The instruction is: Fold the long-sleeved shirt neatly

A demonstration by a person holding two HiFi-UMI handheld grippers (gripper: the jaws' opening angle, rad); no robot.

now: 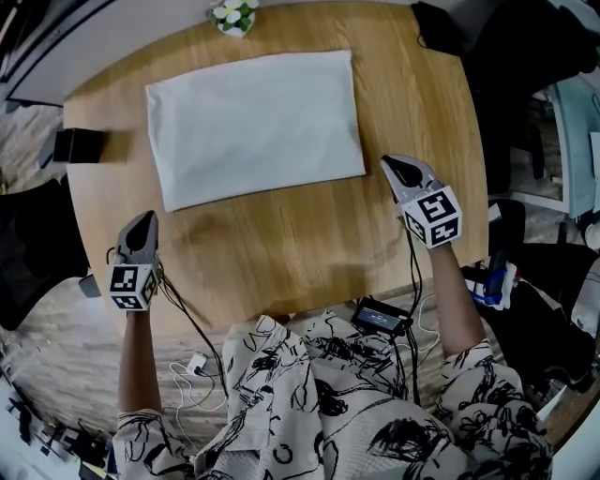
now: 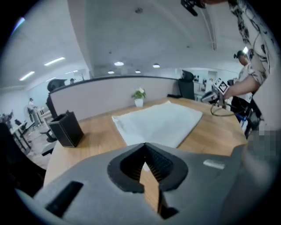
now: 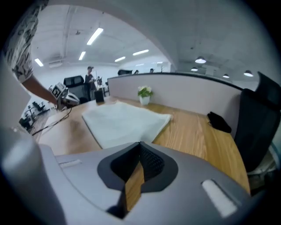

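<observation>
A: Entry. The white long-sleeved shirt lies as a flat, smooth-edged rectangle on the far half of the round light-wood table. No sleeve or hem sticks out. Why are both tools off it?

B: My reading is that the fold is finished or nearly so. Nothing shows that needs pinching. The left gripper has its jaws pressed together with nothing between them, and its own view shows only table grain through the slit. The right gripper is the same, closed and empty.

A: Positions relative to the cloth?

B: The left one hangs over the near left edge of the table, well apart from the shirt's near left corner. The right one sits near the shirt's near right corner, beside it but not touching. Both point toward the far side, with the shirt ahead of each.

A: Other items?

B: A small potted plant with white flowers stands just beyond the shirt's far edge. A black box-shaped holder stands to its left, clear of it.
</observation>
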